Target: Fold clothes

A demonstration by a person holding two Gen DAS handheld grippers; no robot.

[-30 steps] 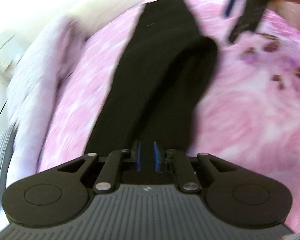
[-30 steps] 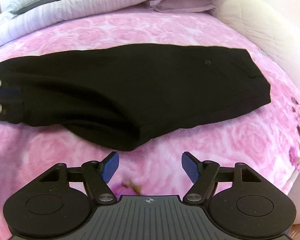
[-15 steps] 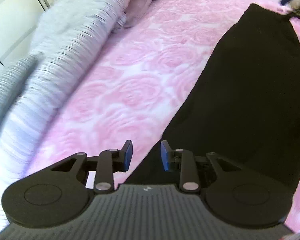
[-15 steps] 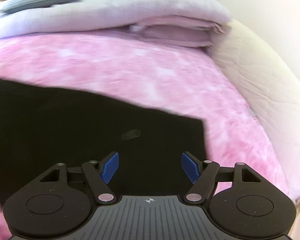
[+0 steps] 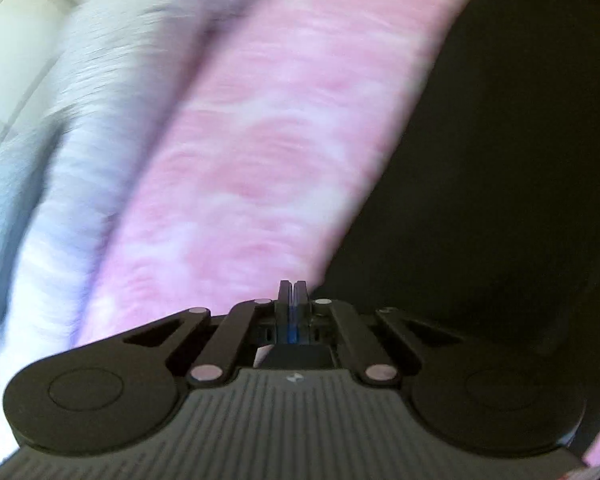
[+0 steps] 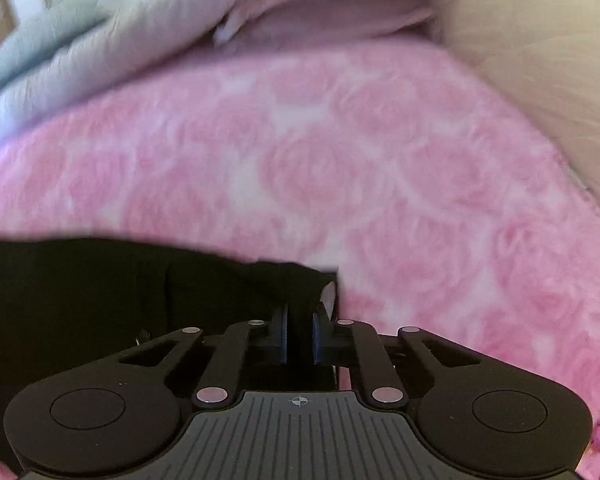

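Black trousers [image 6: 100, 300] lie flat on the pink rose-print bedsheet [image 6: 340, 160]. In the right wrist view their corner, showing a pale inner lining, sits between the pads of my right gripper [image 6: 300, 312], whose jaws are closing on the cloth. In the blurred left wrist view the black trousers [image 5: 500, 160] fill the right side. My left gripper [image 5: 293, 286] is shut at their left edge, over the bedsheet [image 5: 260, 140]. The cloth edge lies against its right finger, and I see no cloth between its pads.
A grey-white quilt [image 6: 100, 48] and folded pale pink bedding [image 6: 340, 12] lie along the far side of the bed. A cream padded surface [image 6: 540, 60] borders the right. In the left wrist view the quilt [image 5: 80, 160] runs down the left, with pale panels [image 5: 12, 40] behind.
My right gripper travelled along the trousers to their far corner and closed from wide open onto it. My left gripper let go, moved to the trousers' edge and shut again.
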